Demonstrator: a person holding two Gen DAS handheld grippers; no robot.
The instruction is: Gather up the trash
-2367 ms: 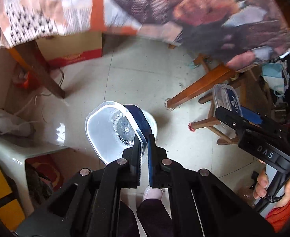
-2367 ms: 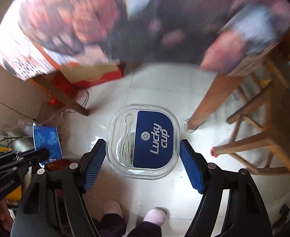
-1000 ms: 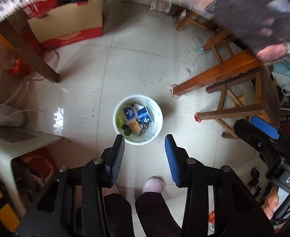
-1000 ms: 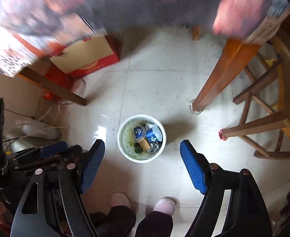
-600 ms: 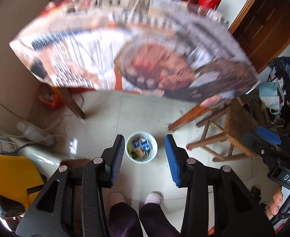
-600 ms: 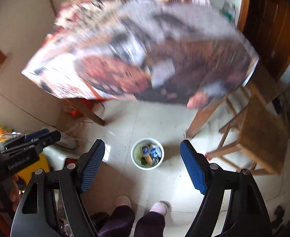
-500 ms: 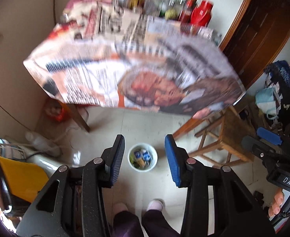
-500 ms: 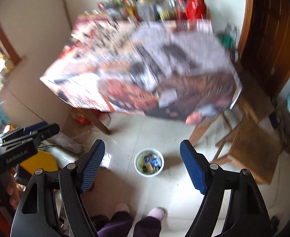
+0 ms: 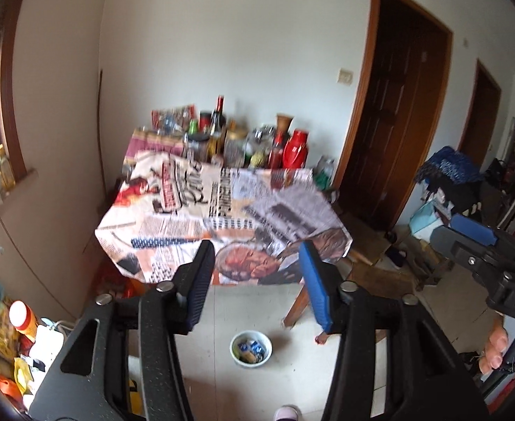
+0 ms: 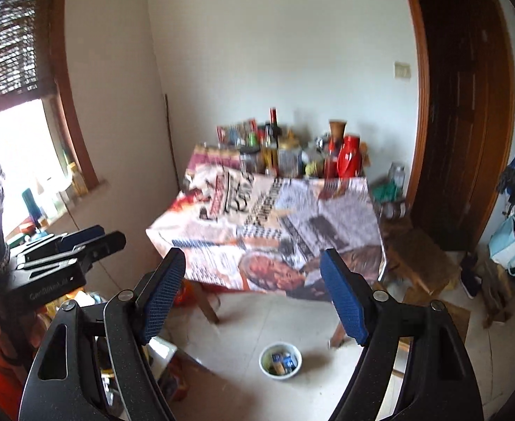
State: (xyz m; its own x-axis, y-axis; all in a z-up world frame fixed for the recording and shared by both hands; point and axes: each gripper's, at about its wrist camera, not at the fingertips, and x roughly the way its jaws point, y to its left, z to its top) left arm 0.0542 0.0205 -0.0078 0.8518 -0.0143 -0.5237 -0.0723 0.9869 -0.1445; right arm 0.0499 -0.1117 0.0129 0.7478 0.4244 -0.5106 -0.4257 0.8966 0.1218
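Observation:
A small white trash bin (image 9: pixel 251 348) stands on the tiled floor in front of the table, with blue and yellow packaging inside; it also shows in the right wrist view (image 10: pixel 280 360). My left gripper (image 9: pixel 257 256) is open and empty, held high above the floor. My right gripper (image 10: pixel 253 265) is open and empty, also held high. The right gripper shows at the right edge of the left wrist view (image 9: pixel 481 249), and the left gripper shows at the left of the right wrist view (image 10: pixel 68 245).
A table (image 9: pixel 222 217) with a newspaper-print cloth holds several bottles and jars (image 9: pixel 243 140) at its far end. A wooden stool (image 10: pixel 418 256) stands right of it. Dark wooden doors (image 9: pixel 394 119) are at the right. Clutter (image 9: pixel 15 336) lies at the left.
Both grippers rose and tilted up from looking straight down at the bin to facing the table and room. Earlier the left gripper let go of a container and the right of its lid.

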